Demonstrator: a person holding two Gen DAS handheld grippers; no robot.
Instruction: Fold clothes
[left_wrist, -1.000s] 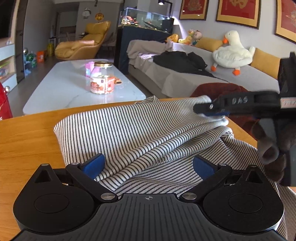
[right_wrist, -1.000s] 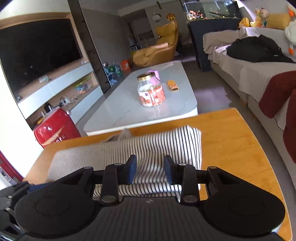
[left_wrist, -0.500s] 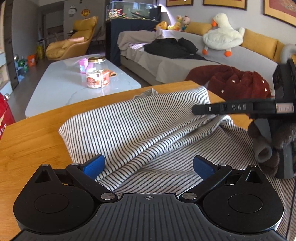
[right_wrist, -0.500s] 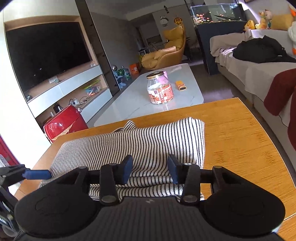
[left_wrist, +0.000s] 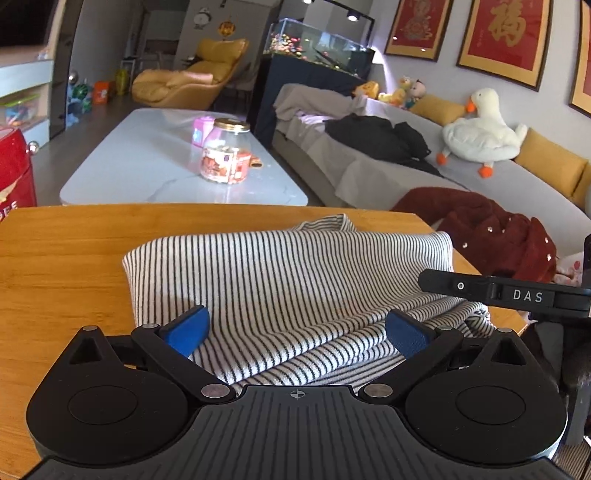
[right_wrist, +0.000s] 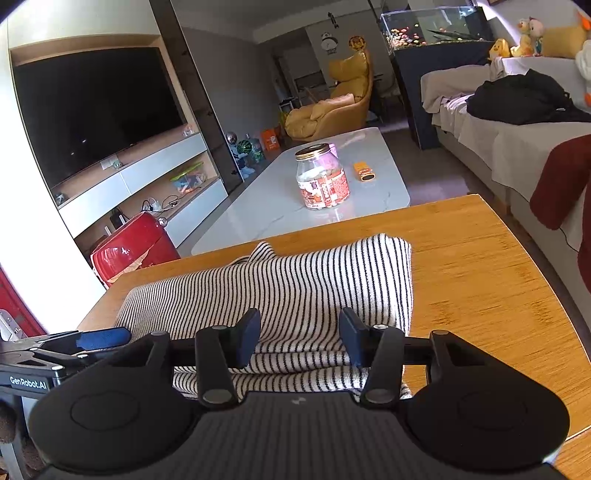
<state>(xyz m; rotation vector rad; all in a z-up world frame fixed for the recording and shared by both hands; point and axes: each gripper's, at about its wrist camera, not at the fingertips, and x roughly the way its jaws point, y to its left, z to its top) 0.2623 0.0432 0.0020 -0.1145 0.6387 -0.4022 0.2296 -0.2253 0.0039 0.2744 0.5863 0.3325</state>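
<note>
The right gripper (right_wrist: 299, 338), jaws parted and empty, hovers over the near edge of the striped garment (right_wrist: 295, 291), which lies folded on the wooden table (right_wrist: 480, 273). The left gripper (left_wrist: 295, 330) is spread wide over the same cloth, holding nothing. A fold appears just released; the next move likely calls for re-gripping an edge to fold again. Both tools point forward and tilt downward.

Black-and-white striped garment (left_wrist: 288, 288), blue-padded tongs (left_wrist: 297, 330)
</note>
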